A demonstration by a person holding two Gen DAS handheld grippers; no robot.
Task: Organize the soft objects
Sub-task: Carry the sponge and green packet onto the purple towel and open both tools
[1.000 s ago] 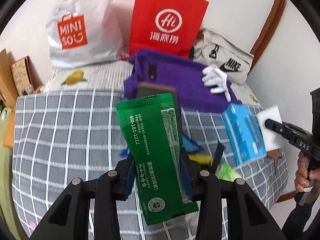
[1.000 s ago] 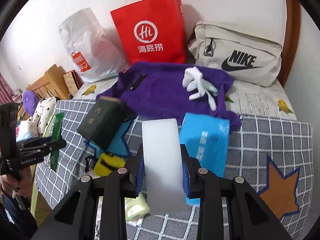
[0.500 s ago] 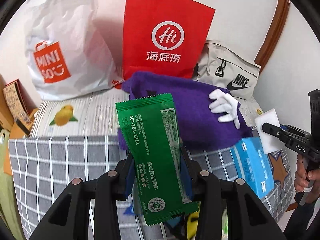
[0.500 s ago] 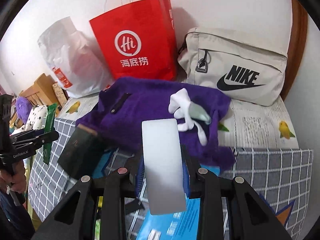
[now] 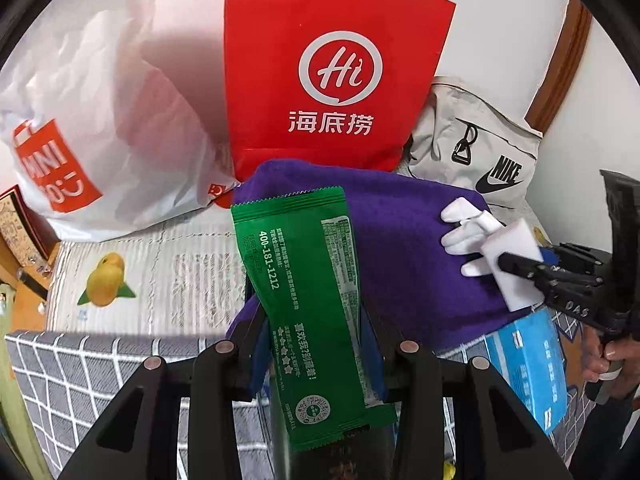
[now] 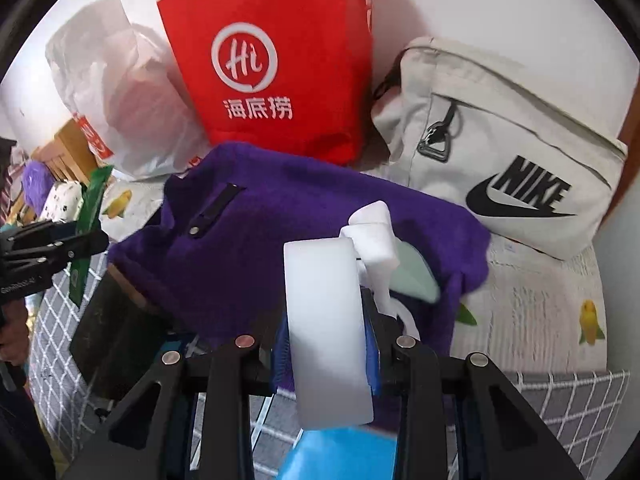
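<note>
My left gripper (image 5: 316,332) is shut on a green wet-wipe packet (image 5: 308,312), held upright over the bed in front of a purple fleece garment (image 5: 400,240). My right gripper (image 6: 326,320) is shut on a white sponge block (image 6: 324,320), held over the same garment (image 6: 260,240) close to a white glove (image 6: 372,236) lying on it. The right gripper with the sponge (image 5: 516,256) also shows at the right of the left wrist view. The left gripper with the packet (image 6: 86,228) shows at the left of the right wrist view.
A red paper bag (image 5: 332,72), a white Miniso bag (image 5: 92,120) and a beige Nike bag (image 6: 500,152) stand against the wall behind the garment. A blue tissue pack (image 5: 528,364) and a dark box (image 6: 116,328) lie on the grey checked blanket (image 5: 80,380).
Both grippers have moved forward toward the bags, each still holding its object. The right gripper with the sponge has come over the purple garment near the white glove.
</note>
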